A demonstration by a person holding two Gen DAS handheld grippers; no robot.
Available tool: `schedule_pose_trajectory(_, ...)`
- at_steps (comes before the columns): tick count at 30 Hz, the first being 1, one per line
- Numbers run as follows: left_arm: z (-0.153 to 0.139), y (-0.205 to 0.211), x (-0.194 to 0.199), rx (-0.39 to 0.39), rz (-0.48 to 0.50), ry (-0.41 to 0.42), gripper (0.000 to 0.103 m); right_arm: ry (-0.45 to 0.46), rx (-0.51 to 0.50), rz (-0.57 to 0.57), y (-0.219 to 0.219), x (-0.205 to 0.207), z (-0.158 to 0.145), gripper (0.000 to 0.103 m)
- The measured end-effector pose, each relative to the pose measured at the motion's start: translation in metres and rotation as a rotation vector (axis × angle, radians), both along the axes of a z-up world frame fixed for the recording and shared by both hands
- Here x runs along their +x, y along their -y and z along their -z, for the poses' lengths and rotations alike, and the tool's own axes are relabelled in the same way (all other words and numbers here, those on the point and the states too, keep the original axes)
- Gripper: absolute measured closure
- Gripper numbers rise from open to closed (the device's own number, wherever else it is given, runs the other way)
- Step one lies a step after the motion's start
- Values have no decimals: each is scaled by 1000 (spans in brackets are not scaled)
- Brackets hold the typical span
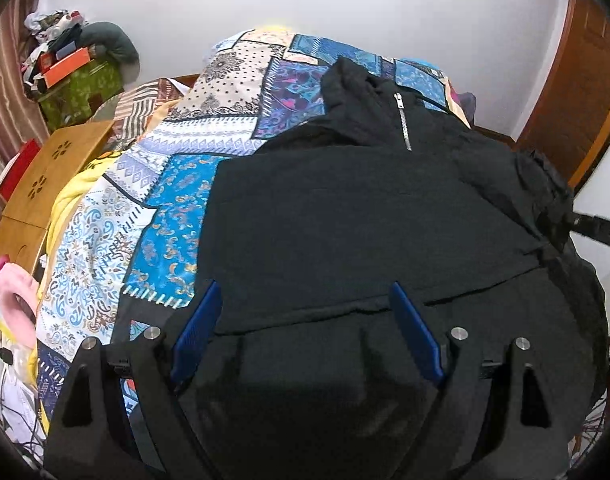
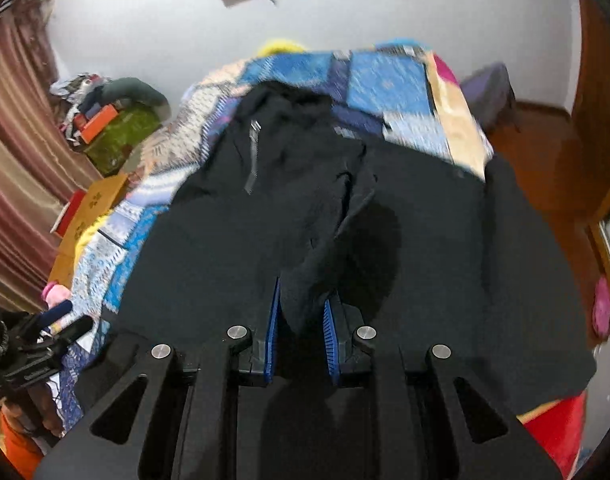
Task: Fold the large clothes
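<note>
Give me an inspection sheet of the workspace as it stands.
Surface: bed with patchwork quilt, mostly covered.
Job's things: black jacket spread on the quilt, zipper toward the wall.
Clutter: wooden lap table, pink item, piled green box at bedside.
Grippers: left gripper jaws wide, nothing between them; right gripper jaws pinching a jacket fold.
Cables: loose wires beside the bed.
Surroundings: white wall, curtain, wooden door.
</note>
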State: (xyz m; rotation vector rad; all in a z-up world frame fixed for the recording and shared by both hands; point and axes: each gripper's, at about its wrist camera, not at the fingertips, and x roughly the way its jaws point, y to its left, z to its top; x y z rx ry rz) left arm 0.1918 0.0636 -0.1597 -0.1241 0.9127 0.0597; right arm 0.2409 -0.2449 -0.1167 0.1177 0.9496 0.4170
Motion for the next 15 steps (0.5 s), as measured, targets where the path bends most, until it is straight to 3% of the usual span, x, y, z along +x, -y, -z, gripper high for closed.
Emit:
schedule_pose_trajectory(8,5,13,2,-1,10,-24,18,-9,-38,28,22,-11,-3,85)
schedule_pose_trajectory(15,-18,31,4,10,47,28,18,60,-48,65,51,-29,-29,81)
